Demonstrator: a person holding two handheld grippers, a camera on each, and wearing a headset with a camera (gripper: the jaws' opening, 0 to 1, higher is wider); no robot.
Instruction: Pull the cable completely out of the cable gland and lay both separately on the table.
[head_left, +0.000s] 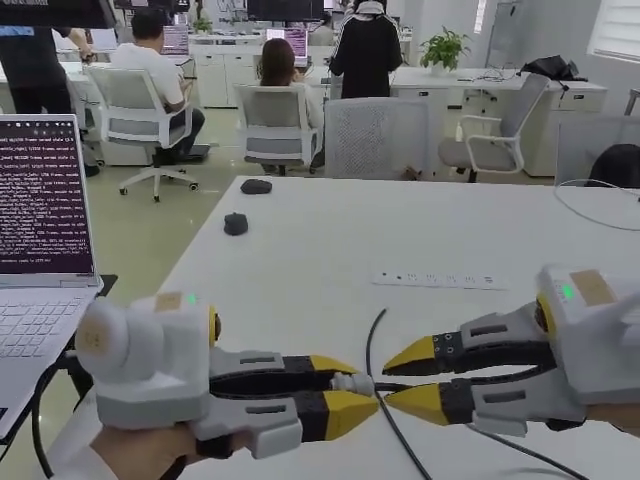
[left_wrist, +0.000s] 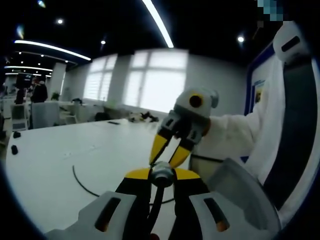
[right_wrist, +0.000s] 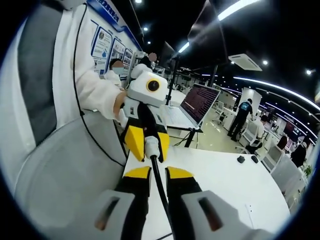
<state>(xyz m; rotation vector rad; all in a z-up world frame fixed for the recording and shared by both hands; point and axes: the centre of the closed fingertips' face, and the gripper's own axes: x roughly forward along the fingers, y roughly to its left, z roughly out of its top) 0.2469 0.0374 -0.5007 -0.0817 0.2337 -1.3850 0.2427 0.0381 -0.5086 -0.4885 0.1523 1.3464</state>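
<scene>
Head view puts your left gripper (head_left: 362, 385) low over the desk (head_left: 300, 270), its fingers (head_left: 345, 410) clenched on the cable gland (head_left: 352, 383), which I judge anchors it for the pull. Just right of it the cable (head_left: 369, 340), not yet drawn out of the gland, runs between the fingers (head_left: 420, 352) of your right gripper (head_left: 387, 383), which stand slightly apart around it rather than pinching it.
</scene>
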